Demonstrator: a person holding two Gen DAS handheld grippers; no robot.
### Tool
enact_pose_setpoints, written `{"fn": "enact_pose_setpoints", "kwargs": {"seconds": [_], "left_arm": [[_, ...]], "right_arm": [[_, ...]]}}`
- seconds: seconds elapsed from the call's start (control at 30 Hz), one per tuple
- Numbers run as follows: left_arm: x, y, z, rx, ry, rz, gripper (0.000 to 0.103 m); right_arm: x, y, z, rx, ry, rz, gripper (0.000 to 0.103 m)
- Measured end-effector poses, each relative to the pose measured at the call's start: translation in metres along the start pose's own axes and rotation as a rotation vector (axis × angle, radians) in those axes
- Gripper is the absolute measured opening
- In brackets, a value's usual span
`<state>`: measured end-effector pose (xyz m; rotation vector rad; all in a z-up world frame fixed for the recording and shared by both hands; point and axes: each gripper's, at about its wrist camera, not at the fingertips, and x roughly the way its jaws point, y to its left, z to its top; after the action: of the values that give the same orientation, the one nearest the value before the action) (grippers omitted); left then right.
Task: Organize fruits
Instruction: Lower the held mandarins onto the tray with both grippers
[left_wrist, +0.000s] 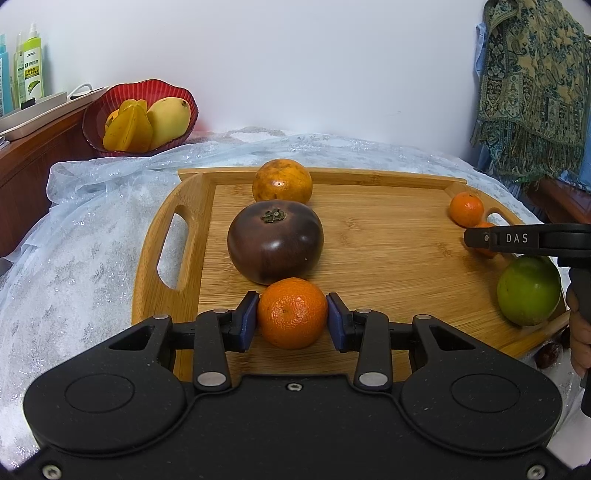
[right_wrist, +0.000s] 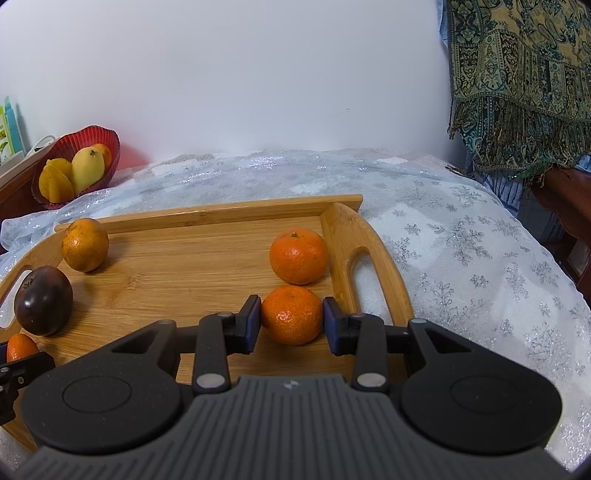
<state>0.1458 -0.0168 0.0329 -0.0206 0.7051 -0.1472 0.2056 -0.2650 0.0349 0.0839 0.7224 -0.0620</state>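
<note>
My left gripper (left_wrist: 291, 320) is shut on a small mandarin (left_wrist: 291, 313) on the wooden tray (left_wrist: 388, 236), its blue pads (left_wrist: 246, 320) pressing both sides. Just beyond it sit a dark purple-brown fruit (left_wrist: 275, 242) and a mottled orange (left_wrist: 282, 181). My right gripper (right_wrist: 291, 320) is shut on another mandarin (right_wrist: 291, 314) near the tray's right handle (right_wrist: 364, 266), with a second mandarin (right_wrist: 298, 255) right behind it. A green fruit (left_wrist: 528, 291) lies at the tray's right edge, under the right gripper's finger (left_wrist: 517, 238).
A red bowl (left_wrist: 140, 114) with a mango and starfruit stands at the back left on a white sparkly cloth (right_wrist: 461, 240). Bottles (left_wrist: 33, 62) line a shelf at far left. A patterned shawl (right_wrist: 524, 74) hangs at the right. A hand (left_wrist: 580, 332) shows at the right edge.
</note>
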Motion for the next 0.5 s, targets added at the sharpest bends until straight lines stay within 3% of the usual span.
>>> {"fn": "enact_pose_setpoints", "kwargs": {"seconds": [0.5], "left_arm": [[0.0000, 0.0002, 0.0000, -0.002, 0.001, -0.002, 0.038]], "right_arm": [[-0.0002, -0.0011, 0.0001, 0.008, 0.000, 0.003, 0.047]]}}
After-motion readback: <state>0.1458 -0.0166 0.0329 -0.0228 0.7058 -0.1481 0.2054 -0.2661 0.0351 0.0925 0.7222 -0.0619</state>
